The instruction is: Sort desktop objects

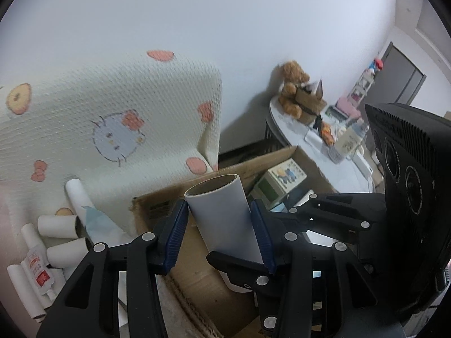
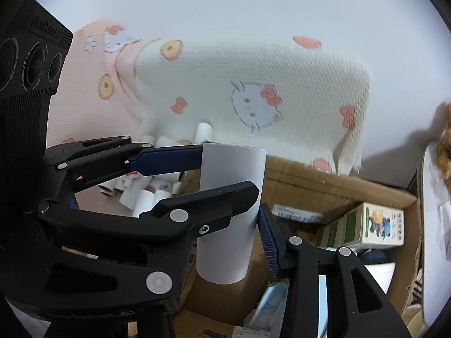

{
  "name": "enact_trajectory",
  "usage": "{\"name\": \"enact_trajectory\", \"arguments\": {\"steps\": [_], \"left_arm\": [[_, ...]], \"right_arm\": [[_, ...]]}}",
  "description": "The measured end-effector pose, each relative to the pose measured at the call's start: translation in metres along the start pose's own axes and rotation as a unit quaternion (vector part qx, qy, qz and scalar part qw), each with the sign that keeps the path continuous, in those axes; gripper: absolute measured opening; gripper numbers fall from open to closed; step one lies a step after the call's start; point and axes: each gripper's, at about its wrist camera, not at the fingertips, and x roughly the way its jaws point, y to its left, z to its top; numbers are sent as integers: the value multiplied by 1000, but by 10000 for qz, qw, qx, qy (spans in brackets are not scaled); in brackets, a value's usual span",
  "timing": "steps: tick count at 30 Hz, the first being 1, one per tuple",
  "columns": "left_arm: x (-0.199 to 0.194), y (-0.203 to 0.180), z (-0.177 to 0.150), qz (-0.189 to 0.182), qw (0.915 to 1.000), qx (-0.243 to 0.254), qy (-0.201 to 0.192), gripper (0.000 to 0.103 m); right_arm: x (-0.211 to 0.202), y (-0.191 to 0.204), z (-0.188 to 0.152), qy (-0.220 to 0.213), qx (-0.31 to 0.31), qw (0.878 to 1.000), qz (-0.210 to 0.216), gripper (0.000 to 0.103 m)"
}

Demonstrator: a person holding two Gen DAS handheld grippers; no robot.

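Roll [image 1: 225, 214] is sitting upright between the left gripper [image 1: 222, 231] pads, which we are seeing pressed on both its sides. Right gripper [image 2: 231, 197] is straddling it part-open; contact unclear. Both are hovering over the cardboard box [image 2: 338, 186], directly beneath.

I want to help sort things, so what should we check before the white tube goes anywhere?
1. Left gripper pinches the white tube on both sides: ok.
2. Right gripper's fingers grip it too: cannot tell. One pad touches the tube and the other is hidden.
3. Tube not squashed: ok, its open end looks round.
4. Cardboard box open on top: ok.
5. Room inside the box: cannot tell, because cartons already lie in it.
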Motion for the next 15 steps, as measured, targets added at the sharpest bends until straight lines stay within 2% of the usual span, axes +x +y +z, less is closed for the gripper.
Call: {"name": "enact_trajectory", "arguments": {"steps": [7, 10, 15], "left_arm": [[29, -9, 7, 89, 9980, 152, 603, 50], [37, -10, 7, 165, 9970, 206, 727, 50], [46, -22, 9, 712, 9921, 770, 693, 50]], "right_arm": [[18, -20, -5, 208, 290, 9993, 91, 40], [24, -28, -9, 306, 430, 9984, 188, 40], [38, -39, -14, 500, 589, 9968, 218, 40]]}}
